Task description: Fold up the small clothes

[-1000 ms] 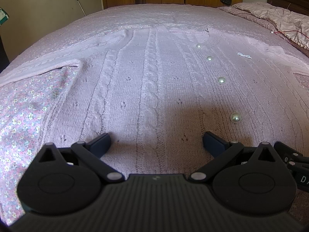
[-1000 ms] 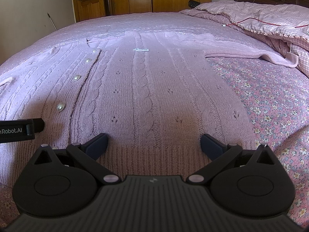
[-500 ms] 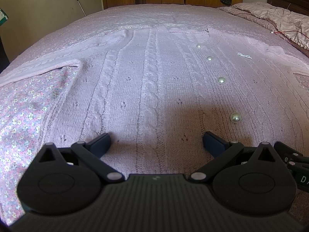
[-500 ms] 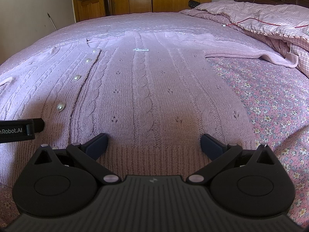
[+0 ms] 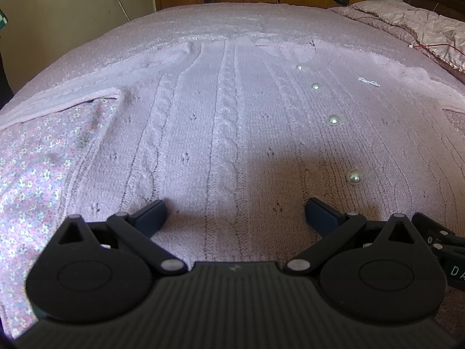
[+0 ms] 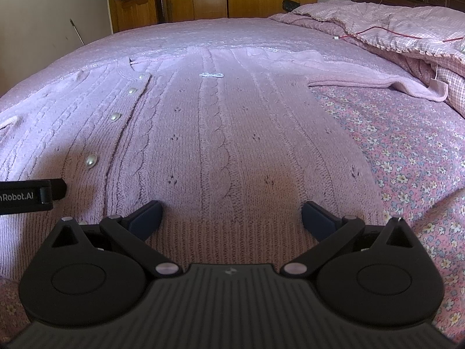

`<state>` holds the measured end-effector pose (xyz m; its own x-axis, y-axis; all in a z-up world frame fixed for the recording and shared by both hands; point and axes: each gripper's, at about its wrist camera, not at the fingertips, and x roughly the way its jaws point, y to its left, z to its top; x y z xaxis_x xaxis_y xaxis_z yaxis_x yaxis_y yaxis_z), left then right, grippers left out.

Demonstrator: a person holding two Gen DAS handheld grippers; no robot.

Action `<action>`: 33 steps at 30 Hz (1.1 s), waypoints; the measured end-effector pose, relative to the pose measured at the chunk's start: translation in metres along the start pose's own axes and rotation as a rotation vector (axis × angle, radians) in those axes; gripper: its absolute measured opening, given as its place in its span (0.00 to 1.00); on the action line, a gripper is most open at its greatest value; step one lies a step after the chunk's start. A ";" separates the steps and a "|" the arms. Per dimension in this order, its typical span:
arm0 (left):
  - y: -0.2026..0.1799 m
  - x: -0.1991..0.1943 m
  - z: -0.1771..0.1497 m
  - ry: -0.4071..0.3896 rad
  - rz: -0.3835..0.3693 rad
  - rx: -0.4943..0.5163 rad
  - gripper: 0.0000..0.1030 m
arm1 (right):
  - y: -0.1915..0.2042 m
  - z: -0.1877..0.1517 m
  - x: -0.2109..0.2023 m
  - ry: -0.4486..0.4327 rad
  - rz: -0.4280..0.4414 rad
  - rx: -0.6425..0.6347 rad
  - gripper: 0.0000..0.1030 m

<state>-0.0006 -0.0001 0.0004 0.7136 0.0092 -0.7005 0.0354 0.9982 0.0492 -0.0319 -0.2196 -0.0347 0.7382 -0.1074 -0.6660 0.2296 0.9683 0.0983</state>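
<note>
Lying flat on the bed, buttons up, the cardigan is spread w/ its hem nearest both grippers and its collar at the far end, so its long axis runs straight away from the jaws. The left gripper is held low over the hem on the left half, jaws wide apart, nothing between them. The right gripper is placed likewise over the ribbed hem of the right half, jaws spread, empty. The two are side by side; each one's edge is caught in the other's view. The row of pearl buttons lies between them, approx. on the centre line. The sleeves are stretched out sideways: the left sleeve nearer the left gripper, the right sleeve nearer the right, its cuff against the rumpled quilt. No fold looks made yet; a hem grab or sleeve fold seems likely next.

Whether the fingertips touch the knit can't be told. The hem corners are cut off by the gripper bodies, and the left cuff runs out of frame.
</note>
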 end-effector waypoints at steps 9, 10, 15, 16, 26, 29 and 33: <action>0.002 0.006 0.008 0.043 -0.018 0.030 1.00 | 0.002 0.016 0.006 0.122 0.007 -0.026 1.00; 0.002 0.006 0.009 0.045 -0.018 0.035 1.00 | 0.001 0.018 0.006 0.130 0.011 -0.027 1.00; 0.001 0.008 0.012 0.076 -0.022 0.035 1.00 | 0.000 0.021 0.007 0.150 0.023 -0.023 1.00; 0.002 0.008 0.014 0.082 -0.026 0.038 1.00 | 0.000 0.022 0.007 0.153 0.025 -0.022 1.00; 0.003 0.005 0.017 0.114 -0.057 0.087 1.00 | -0.012 0.041 -0.003 0.105 0.060 0.031 1.00; 0.004 0.002 0.020 0.129 -0.077 0.107 1.00 | -0.018 0.050 -0.007 0.074 0.062 0.034 1.00; 0.006 -0.001 0.025 0.142 -0.112 0.100 1.00 | -0.034 0.063 -0.005 0.070 0.067 0.075 1.00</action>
<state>0.0163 0.0045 0.0193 0.5956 -0.0859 -0.7987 0.1834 0.9825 0.0311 -0.0039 -0.2662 0.0120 0.7082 -0.0244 -0.7056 0.2300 0.9529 0.1978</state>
